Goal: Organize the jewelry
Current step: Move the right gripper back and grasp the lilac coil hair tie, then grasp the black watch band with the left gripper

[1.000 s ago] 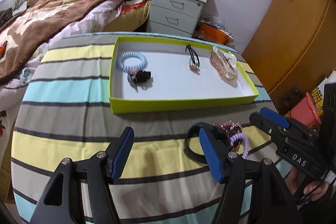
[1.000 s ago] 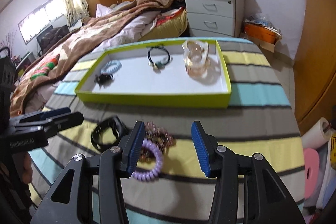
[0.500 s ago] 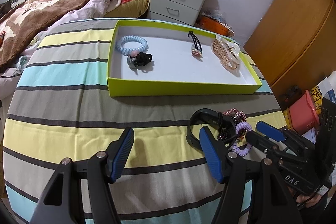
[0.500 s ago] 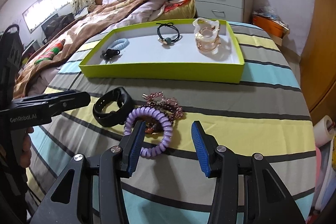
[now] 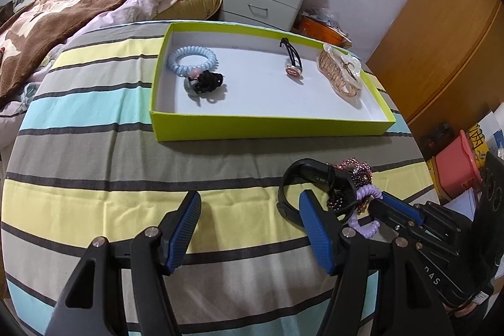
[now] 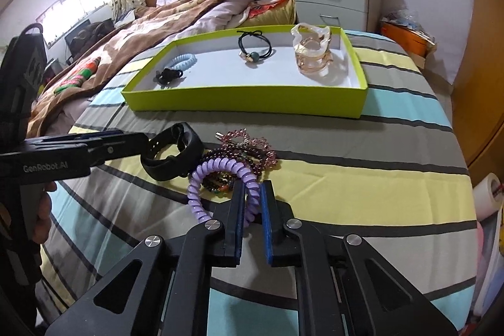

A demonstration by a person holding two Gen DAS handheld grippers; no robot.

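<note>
your right gripper is clamped on the purple coil tie, on the cloth before the tray. it is light and springy; grip one loop. left gripper jaws apart.

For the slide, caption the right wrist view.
Right claw shut on purple spiral hair tie, beside black band; green tray beyond.

The right tool pinches the near side of the purple coil hair tie on the striped desk. Left lies a black band; the green tray sits farther off.
</note>
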